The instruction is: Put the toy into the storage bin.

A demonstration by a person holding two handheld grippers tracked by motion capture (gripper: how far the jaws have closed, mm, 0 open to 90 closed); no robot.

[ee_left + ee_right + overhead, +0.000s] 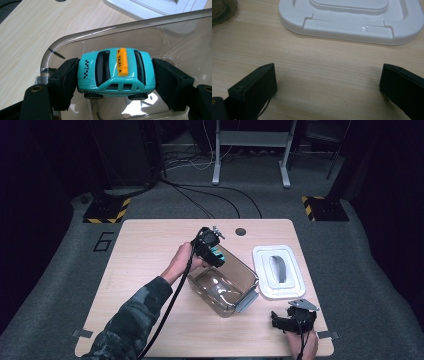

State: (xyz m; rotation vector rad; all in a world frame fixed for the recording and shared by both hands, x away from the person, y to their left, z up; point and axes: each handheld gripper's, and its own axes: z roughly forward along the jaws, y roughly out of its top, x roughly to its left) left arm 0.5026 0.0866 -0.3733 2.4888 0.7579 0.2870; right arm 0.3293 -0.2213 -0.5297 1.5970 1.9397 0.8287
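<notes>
Glossy teal toy taxi [116,72] pinched in left claw [116,82] over clear rounded container [223,287]; right claw [328,87] spread.

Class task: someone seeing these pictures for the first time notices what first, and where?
A teal toy taxi with an orange roof sign, clamped in the left gripper over the clear tub mid-table. Right of the tub lies a white lid; the right gripper rests open near the table's front edge.

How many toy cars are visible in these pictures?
1. The turquoise toy taxi car with an orange roof sign is clamped in the left gripper, above the clear plastic container. Nothing seems hidden; the container looks empty.
</notes>
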